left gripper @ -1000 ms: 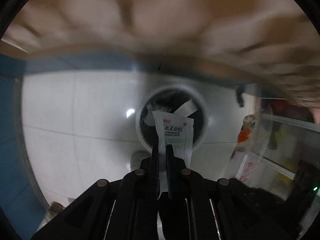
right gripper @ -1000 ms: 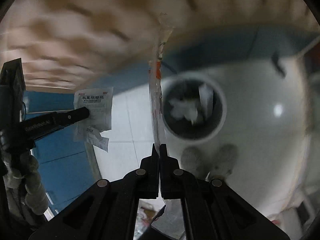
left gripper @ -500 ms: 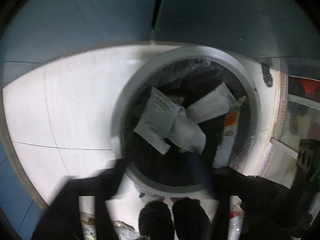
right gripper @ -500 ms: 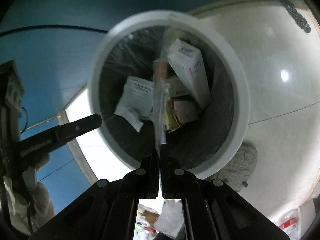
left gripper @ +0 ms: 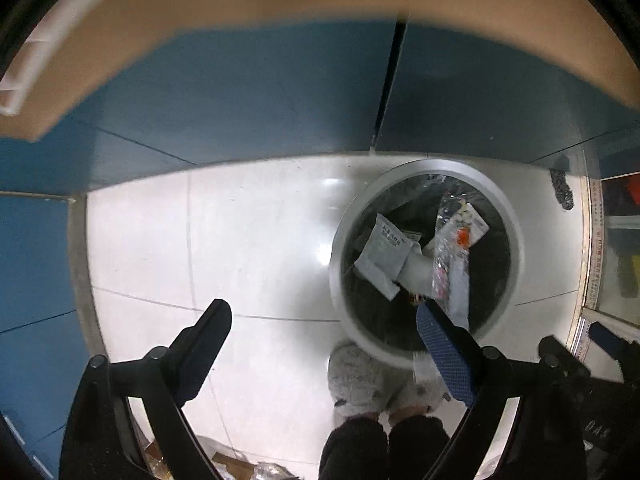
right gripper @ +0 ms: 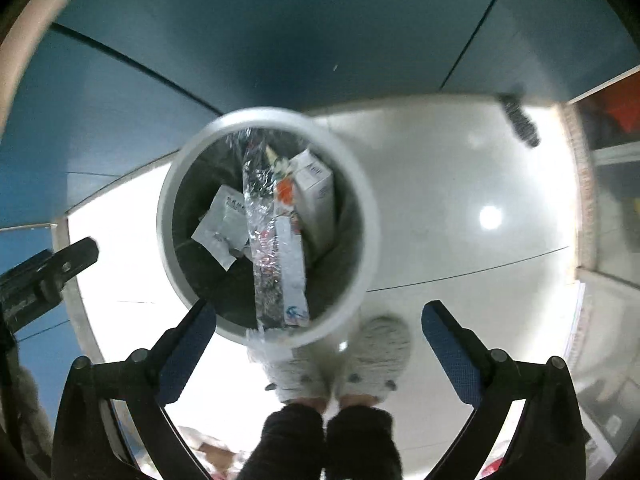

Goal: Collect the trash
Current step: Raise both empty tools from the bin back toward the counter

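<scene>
you are looking down on the pale tiled floor [left gripper: 248, 248], with blue cabinet fronts [left gripper: 248, 92] along its far side, and that downward angle makes sense: the round grey bin [right gripper: 370, 216] stands on the floor close to the cabinets, so anything let go above it falls in. the bin sits right of centre in the left wrist view and left of centre in the right wrist view, which suggests you hold the two tools side by side over it. your grey slippers [right gripper: 384, 356] are planted just beside its near rim. inside, against the dark liner, lies the trash: a long clear crinkly wrapper [right gripper: 266, 248] leaning lengthwise from the far wall to the near rim, a white box [right gripper: 316, 196] propped to its right, and a flat white sachet [left gripper: 382, 256] with printed text to its left, resting on other paper scraps. the left gripper [left gripper: 324, 344] has its jaws spread wide, released and grasping nothing; its right finger overlaps the bin's near rim in the view, though contact cannot be judged. the right gripper [right gripper: 320, 340] is likewise wide apart and empty, its jaws framing the bin's near rim and the slippers. with both tools empty and the pieces in the bin, this drop looks finished, and more trash would have to be fetched elsewhere.
</scene>
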Action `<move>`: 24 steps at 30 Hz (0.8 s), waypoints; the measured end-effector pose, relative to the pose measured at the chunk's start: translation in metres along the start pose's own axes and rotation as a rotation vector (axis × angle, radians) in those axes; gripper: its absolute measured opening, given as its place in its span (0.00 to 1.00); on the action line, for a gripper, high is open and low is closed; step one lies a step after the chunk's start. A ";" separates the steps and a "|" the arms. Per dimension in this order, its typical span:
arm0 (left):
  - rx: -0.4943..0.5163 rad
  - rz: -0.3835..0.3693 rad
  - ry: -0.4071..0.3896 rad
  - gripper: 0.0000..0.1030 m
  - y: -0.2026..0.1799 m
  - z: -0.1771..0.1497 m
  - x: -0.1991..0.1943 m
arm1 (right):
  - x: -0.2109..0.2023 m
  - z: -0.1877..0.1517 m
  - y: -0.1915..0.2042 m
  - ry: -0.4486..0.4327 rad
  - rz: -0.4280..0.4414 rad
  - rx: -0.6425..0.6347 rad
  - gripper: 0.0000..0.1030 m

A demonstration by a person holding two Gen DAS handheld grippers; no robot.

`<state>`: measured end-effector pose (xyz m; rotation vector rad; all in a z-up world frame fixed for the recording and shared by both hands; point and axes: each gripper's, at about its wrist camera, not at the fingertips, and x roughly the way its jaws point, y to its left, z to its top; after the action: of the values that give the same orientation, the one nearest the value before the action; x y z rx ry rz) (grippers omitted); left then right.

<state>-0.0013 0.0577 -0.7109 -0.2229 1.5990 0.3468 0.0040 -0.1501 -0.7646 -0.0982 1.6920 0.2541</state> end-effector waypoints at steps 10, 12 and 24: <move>0.005 -0.025 -0.074 0.92 -0.003 -0.042 -0.174 | -0.180 -0.035 0.009 -0.126 -0.044 -0.057 1.00; 0.004 -0.033 -0.084 0.92 -0.002 -0.049 -0.204 | -0.229 -0.046 0.012 -0.153 -0.044 -0.064 1.00; 0.000 -0.083 -0.201 0.92 0.013 -0.090 -0.391 | -0.467 -0.113 0.027 -0.274 0.000 -0.077 1.00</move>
<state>-0.0667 0.0115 -0.3179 -0.2464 1.3875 0.2957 -0.0460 -0.1877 -0.2880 -0.1152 1.4108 0.3176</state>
